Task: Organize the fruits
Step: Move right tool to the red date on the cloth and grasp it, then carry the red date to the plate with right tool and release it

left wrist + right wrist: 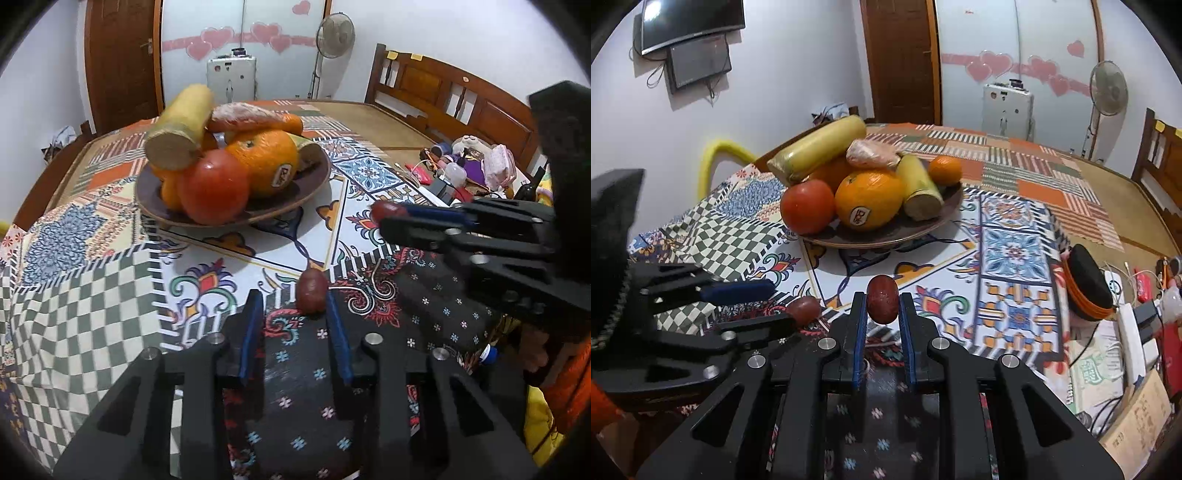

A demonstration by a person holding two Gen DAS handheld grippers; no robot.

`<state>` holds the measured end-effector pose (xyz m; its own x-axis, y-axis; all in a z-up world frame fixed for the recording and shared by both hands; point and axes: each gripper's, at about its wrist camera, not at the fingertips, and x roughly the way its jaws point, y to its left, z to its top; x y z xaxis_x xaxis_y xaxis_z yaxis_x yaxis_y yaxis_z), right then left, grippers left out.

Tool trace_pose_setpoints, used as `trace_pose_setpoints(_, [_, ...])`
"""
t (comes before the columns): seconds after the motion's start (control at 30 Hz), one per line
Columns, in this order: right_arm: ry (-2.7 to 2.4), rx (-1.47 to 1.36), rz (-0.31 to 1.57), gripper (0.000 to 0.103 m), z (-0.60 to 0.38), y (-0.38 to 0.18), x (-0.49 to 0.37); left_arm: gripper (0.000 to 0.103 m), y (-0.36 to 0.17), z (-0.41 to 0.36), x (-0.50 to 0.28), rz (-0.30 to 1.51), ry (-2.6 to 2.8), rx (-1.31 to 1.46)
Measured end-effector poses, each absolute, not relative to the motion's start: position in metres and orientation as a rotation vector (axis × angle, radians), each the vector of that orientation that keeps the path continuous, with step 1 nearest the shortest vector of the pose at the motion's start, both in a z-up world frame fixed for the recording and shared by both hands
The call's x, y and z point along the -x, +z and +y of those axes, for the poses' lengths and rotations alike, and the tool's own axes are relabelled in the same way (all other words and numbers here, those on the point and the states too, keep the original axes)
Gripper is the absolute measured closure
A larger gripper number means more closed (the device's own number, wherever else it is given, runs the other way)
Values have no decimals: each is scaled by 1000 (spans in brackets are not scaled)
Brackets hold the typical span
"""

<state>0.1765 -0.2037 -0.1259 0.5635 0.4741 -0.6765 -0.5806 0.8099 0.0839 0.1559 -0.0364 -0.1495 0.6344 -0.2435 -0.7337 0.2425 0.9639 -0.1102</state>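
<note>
Small dark-red oval date (882,300) is pinched between the right gripper (882,306) pads, lifted off the patchwork tablecloth (1015,254). A 2nd dark-red date (312,290) lies on the cloth, touching the left gripper's (293,306) right pad only; jaws apart, not clamped. Brown fruit plate (314,181) at 11 o'clock w/ sticker orange (264,162) and red tomato (214,192).

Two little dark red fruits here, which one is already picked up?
The red fruit pinched in the right hand-held gripper, lifted off the cloth. The other red fruit lies on the tablecloth beside one finger of the left hand-held gripper.
</note>
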Motion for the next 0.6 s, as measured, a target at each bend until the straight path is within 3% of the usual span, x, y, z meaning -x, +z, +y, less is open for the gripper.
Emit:
trace_pose_setpoints(0.33, [623, 131, 737, 87, -213, -125, -175, 80, -151, -54, -165, 834, -287, -24])
trace_pose_setpoints(0.6, [627, 129, 731, 87, -215, -124, -176, 83, -148, -49, -166, 814, -279, -5])
